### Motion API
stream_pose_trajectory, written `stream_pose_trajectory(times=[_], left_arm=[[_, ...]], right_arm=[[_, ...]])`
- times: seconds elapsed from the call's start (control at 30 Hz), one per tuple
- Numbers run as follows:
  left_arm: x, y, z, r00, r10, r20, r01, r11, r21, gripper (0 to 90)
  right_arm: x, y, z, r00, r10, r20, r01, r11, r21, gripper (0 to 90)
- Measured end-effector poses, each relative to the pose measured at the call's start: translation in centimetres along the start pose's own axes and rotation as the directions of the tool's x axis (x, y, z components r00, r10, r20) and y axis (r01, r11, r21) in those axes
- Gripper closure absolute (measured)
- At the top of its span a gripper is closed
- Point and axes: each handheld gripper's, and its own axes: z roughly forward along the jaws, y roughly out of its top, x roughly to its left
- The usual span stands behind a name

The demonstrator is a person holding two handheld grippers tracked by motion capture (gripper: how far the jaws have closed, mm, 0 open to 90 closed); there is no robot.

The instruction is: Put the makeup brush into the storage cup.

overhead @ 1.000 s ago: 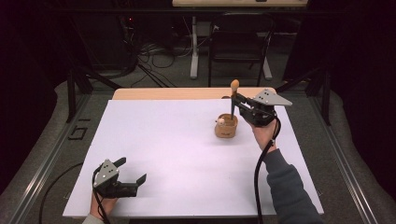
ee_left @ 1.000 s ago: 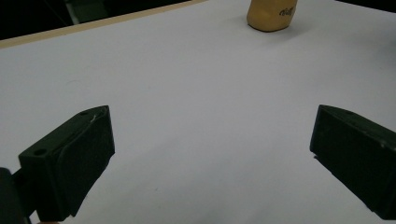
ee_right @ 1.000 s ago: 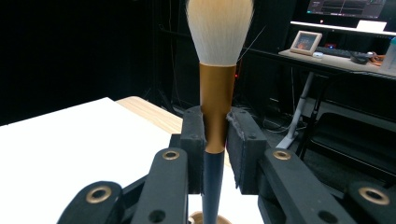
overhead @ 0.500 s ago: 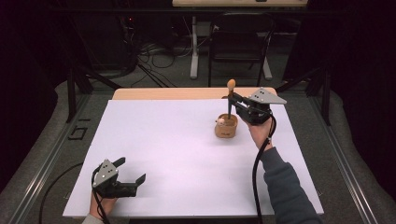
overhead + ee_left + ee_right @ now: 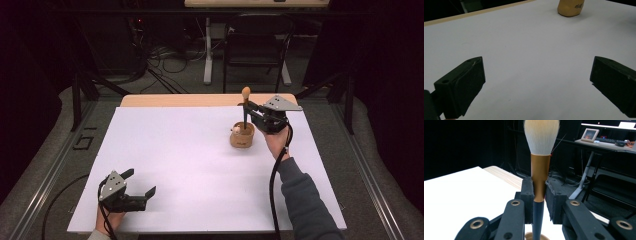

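- The room is dark, its walls lost in black beyond the lit middle.
- The table (image 5: 150, 100) has a pale wooden top, mostly covered by a white sheet (image 5: 200, 165); a bare strip of wood shows along the far edge.
- Grey carpet (image 5: 45, 165) lies around the table, with metal rails (image 5: 45, 172) running along both sides.
- Behind the table stands a dark chair (image 5: 256, 45), beside a white desk leg (image 5: 208, 50), with a tangle of cables (image 5: 160, 55) on the floor.
- A second desk (image 5: 609, 145) at the back carries a small framed picture (image 5: 589, 134) and a keyboard (image 5: 605, 140).
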Motion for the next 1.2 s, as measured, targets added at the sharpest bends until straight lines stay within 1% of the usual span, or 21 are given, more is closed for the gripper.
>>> stream_pose_trajectory(times=[0.2, 0.37, 0.53, 0.57, 0.93, 1.13, 1.2], left_arm=[[0.0, 0.0, 0.0, 1.0, 0.001, 0.003, -0.001, 1.0, 0.001, 0.0], [0.0, 0.0, 0.0, 1.0, 0.001, 0.003, -0.001, 1.0, 0.002, 0.0], [0.0, 0.0, 0.0, 1.0, 0.001, 0.003, -0.001, 1.0, 0.001, 0.0], [0.0, 0.0, 0.0, 1.0, 0.001, 0.003, -0.001, 1.0, 0.002, 0.0], [0.0, 0.0, 0.0, 1.0, 0.002, 0.004, -0.002, 1.0, 0.002, 0.0], [0.0, 0.0, 0.0, 1.0, 0.001, 0.004, -0.001, 1.0, 0.001, 0.0], [0.0, 0.0, 0.0, 1.0, 0.001, 0.004, -0.001, 1.0, 0.003, 0.0]], right_arm=[[0.0, -0.4, 0.3, 0.9997, -0.017, 0.015, 0.017, 1.0, 0.025, 77.3], [0.0, -0.5, 0.5, 0.9997, -0.016, 0.018, 0.015, 0.999, 0.03, 77.3], [-0.1, -0.7, 0.6, 0.9997, -0.015, 0.018, 0.014, 0.999, 0.035, 77.3], [-0.2, -0.9, 0.7, 0.9999, -0.007, 0.012, 0.007, 0.999, 0.041, 77.3], [-0.3, -1.3, 1.0, 0.9998, -0.011, 0.017, 0.01, 0.998, 0.06, 77.0], [-0.3, -1.6, 1.3, 0.9998, -0.011, 0.015, 0.01, 0.997, 0.081, 76.7], [-0.3, -1.6, 1.4, 0.9999, -0.012, 0.011, 0.011, 0.996, 0.092, 74.9]])
